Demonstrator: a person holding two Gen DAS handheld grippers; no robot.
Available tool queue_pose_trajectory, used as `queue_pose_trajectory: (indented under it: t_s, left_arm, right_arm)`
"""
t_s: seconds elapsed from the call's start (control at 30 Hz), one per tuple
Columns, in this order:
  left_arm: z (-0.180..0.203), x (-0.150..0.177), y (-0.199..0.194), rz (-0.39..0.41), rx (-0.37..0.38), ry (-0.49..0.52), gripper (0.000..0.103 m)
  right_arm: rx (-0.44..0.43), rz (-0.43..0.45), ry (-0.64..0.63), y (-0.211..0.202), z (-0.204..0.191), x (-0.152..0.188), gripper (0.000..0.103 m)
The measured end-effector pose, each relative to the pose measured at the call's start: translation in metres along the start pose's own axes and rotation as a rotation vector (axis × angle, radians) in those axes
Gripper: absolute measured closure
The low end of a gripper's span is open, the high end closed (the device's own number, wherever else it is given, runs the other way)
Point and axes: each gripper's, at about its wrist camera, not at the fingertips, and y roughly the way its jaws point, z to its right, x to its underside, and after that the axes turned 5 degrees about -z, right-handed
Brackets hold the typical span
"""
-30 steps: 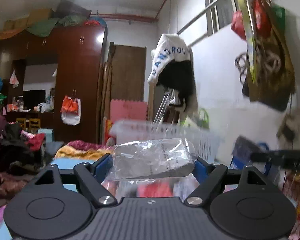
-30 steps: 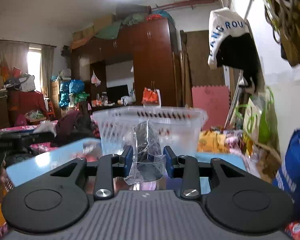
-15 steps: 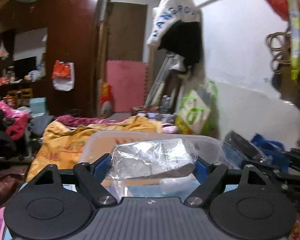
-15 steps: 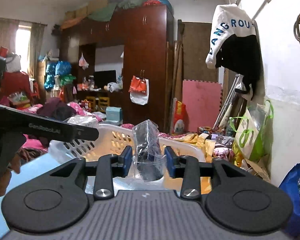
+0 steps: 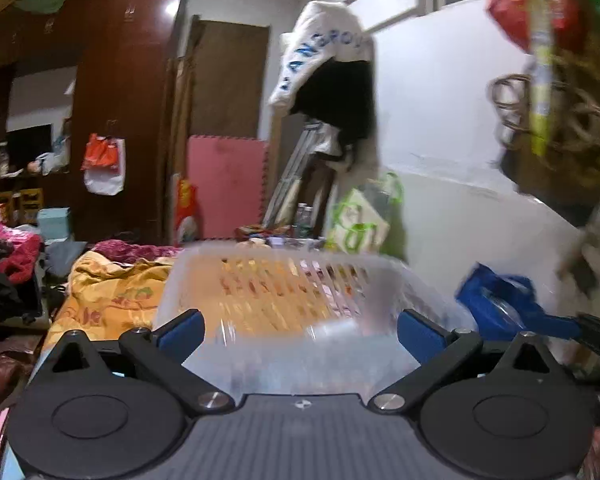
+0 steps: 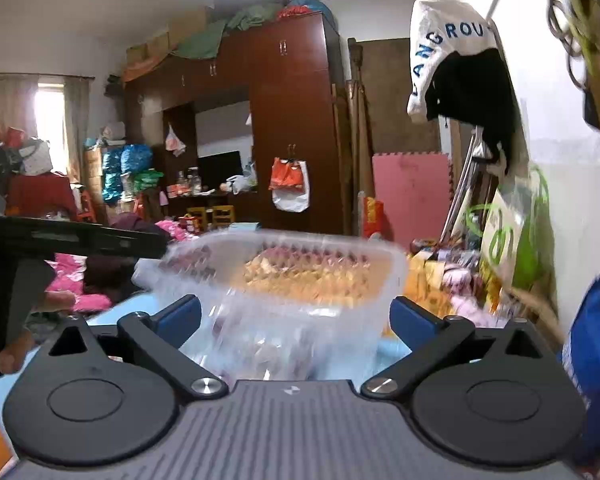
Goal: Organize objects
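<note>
A clear perforated plastic basket (image 5: 292, 280) stands right in front of both grippers; it also shows in the right wrist view (image 6: 300, 268). My left gripper (image 5: 300, 330) is open and empty over the basket's near rim. A blurred clear packet (image 5: 332, 330) lies inside the basket below it. My right gripper (image 6: 296, 316) is open and empty at the basket's near wall. Blurred wrapped items (image 6: 268, 344) show through the basket wall. The left gripper's body (image 6: 60, 236) shows at the left of the right wrist view.
A light blue tabletop (image 6: 132, 304) holds the basket. A blue bag (image 5: 500, 300) lies at the right near the white wall. Piled bedding and clothes (image 5: 108, 292) lie behind and left. A dark wardrobe (image 6: 284, 128) stands at the back.
Both grippers opened and let go of their clear-wrapped packets, which dropped into the basket. Both views are blurred by motion.
</note>
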Motion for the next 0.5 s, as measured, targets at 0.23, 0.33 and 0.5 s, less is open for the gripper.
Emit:
queue_pose_trajectory:
  t_s: [0.23,0.33,0.5]
  left_arm:
    - [-0.002,0.121,-0.068,0.050,-0.018,-0.036,0.000]
    - [0.036,0.133,-0.083,0.046,0.033,0.088,0.000]
    - [0.081,0.148,-0.080,0.004,0.128,0.199,0.000]
  right_arm:
    - [-0.056,0.035,0.128,-0.037,0.001,0.089,0.000]
    - [-0.035,0.000,0.139,-0.035,0.002,0.090,0.000]
    - [-0.015,0.000,0.122,-0.036,0.000,0.076,0.000]
